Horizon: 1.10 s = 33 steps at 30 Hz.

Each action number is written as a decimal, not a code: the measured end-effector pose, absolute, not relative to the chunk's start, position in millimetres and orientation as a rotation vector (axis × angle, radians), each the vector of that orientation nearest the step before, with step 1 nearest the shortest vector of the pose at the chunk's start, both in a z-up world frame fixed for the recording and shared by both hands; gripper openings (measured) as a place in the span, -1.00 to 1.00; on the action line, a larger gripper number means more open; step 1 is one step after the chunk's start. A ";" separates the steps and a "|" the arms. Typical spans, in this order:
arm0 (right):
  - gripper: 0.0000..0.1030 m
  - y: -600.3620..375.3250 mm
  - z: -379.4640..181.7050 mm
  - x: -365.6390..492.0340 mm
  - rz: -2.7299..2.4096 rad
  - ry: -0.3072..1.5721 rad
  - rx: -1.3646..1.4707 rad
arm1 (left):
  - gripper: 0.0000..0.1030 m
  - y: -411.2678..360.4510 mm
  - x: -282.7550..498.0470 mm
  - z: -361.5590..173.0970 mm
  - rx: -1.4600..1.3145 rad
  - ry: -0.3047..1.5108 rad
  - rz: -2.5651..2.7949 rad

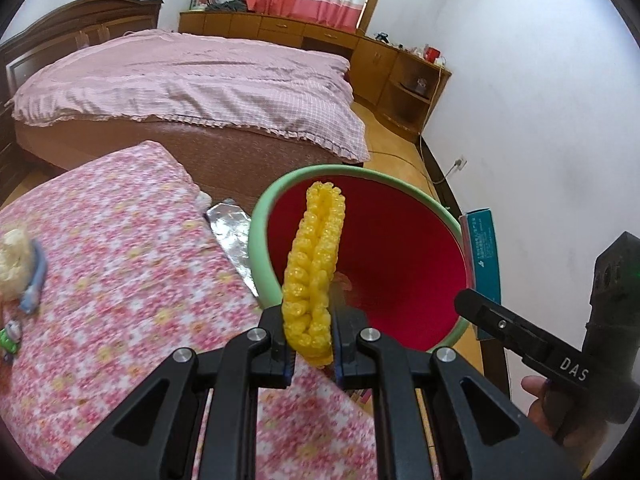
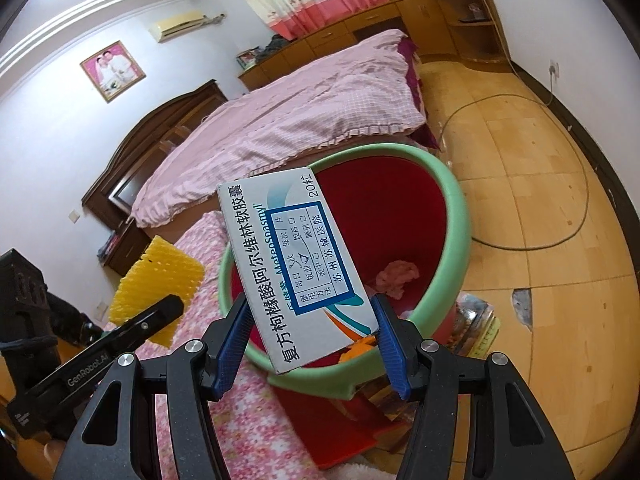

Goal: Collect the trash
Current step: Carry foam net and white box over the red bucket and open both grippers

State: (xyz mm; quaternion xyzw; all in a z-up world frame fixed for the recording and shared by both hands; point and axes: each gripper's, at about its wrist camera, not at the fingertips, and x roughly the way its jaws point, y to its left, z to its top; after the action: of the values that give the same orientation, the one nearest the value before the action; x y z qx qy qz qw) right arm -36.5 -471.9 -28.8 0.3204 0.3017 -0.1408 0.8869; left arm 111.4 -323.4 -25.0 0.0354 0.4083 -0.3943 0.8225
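Glossy printed cardboard box (image 2: 304, 268), knobbly yellow foam netting (image 1: 316, 264), smooth plastic bin (image 2: 456, 216), crinkled shiny foil (image 1: 232, 220).

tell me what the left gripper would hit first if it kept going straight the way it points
Probably the red inner wall of the green-rimmed bin. The left gripper, shut on the yellow foam net, aims into its open mouth; depth is hard to judge.

Hidden, cropped and blurred parts of the scene

The floor of the green-rimmed red plastic bin (image 2: 460, 216) is largely screened by the white cardboard medicine box (image 2: 296, 268). Only a narrow edge of that box is seen from the left wrist. The flowered pink cloth (image 1: 132, 264) is smeared by blur, so the small items at its left edge cannot be identified. The crumpled silver foil sheet (image 1: 232, 228) is partly covered by the bin.
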 end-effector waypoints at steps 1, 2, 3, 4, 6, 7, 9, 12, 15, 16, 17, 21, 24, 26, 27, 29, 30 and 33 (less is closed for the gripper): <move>0.18 -474.4 -29.7 -36.6 -0.295 0.627 0.670 | -0.74 -327.5 112.2 -27.6 0.080 0.874 -0.844; 0.18 -476.5 -30.8 -36.9 -0.298 0.627 0.675 | -0.74 -330.9 112.5 -29.8 0.085 0.878 -0.850; 0.18 -478.6 -31.5 -36.9 -0.301 0.627 0.677 | -0.74 -333.9 112.6 -31.5 0.090 0.880 -0.854; 0.18 -480.5 -32.4 -37.1 -0.303 0.627 0.681 | -0.74 -337.0 112.5 -33.1 0.096 0.879 -0.858; 0.18 -483.9 -34.2 -36.9 -0.308 0.628 0.688 | -0.74 -342.0 112.1 -35.3 0.107 0.876 -0.864; 0.18 -485.0 -34.7 -36.7 -0.310 0.628 0.690 | -0.74 -344.6 111.9 -35.9 0.113 0.874 -0.865; 0.18 -486.9 -36.0 -36.7 -0.312 0.630 0.695 | -0.62 -348.7 111.6 -36.6 0.124 0.874 -0.865; 0.18 -487.8 -36.8 -35.6 -0.309 0.631 0.700 | -0.34 -351.0 111.8 -36.0 0.122 0.869 -0.861; 0.18 -488.0 -36.7 -34.5 -0.310 0.631 0.699 | -0.33 -352.8 112.8 -34.4 0.123 0.869 -0.858; 0.18 -487.8 -36.6 -34.2 -0.308 0.632 0.700 | -0.33 -352.4 113.5 -34.0 0.122 0.870 -0.854; 0.18 -488.0 -36.5 -34.1 -0.307 0.632 0.700 | -0.33 -351.6 114.4 -33.5 0.119 0.870 -0.851; 0.18 -488.8 -36.7 -32.6 -0.303 0.631 0.694 | -0.33 -345.6 116.5 -32.0 0.107 0.871 -0.835; 0.18 -488.4 -37.3 -29.8 -0.301 0.635 0.691 | -0.32 -338.3 117.6 -31.1 0.095 0.874 -0.818; 0.18 -487.9 -37.9 -27.2 -0.300 0.638 0.686 | -0.32 -333.3 119.0 -31.2 0.087 0.876 -0.804; 0.18 -487.1 -37.9 -25.3 -0.299 0.640 0.683 | -0.32 -330.4 119.3 -31.0 0.084 0.877 -0.798; 0.18 -485.3 -37.5 -21.1 -0.297 0.643 0.675 | -0.32 -323.7 120.2 -30.5 0.077 0.876 -0.782; 0.18 -485.0 -37.8 -18.8 -0.296 0.645 0.672 | -0.32 -320.6 120.6 -30.3 0.073 0.876 -0.775; 0.18 -482.3 -38.8 -12.0 -0.290 0.656 0.664 | -0.32 -311.2 123.4 -30.0 0.059 0.877 -0.749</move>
State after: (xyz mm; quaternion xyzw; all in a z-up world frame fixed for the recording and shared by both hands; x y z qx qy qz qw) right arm -12.0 -482.3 -38.8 0.3189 0.3151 -0.1394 0.8829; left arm 123.4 -311.2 -30.0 0.0279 0.4145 -0.3542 0.8378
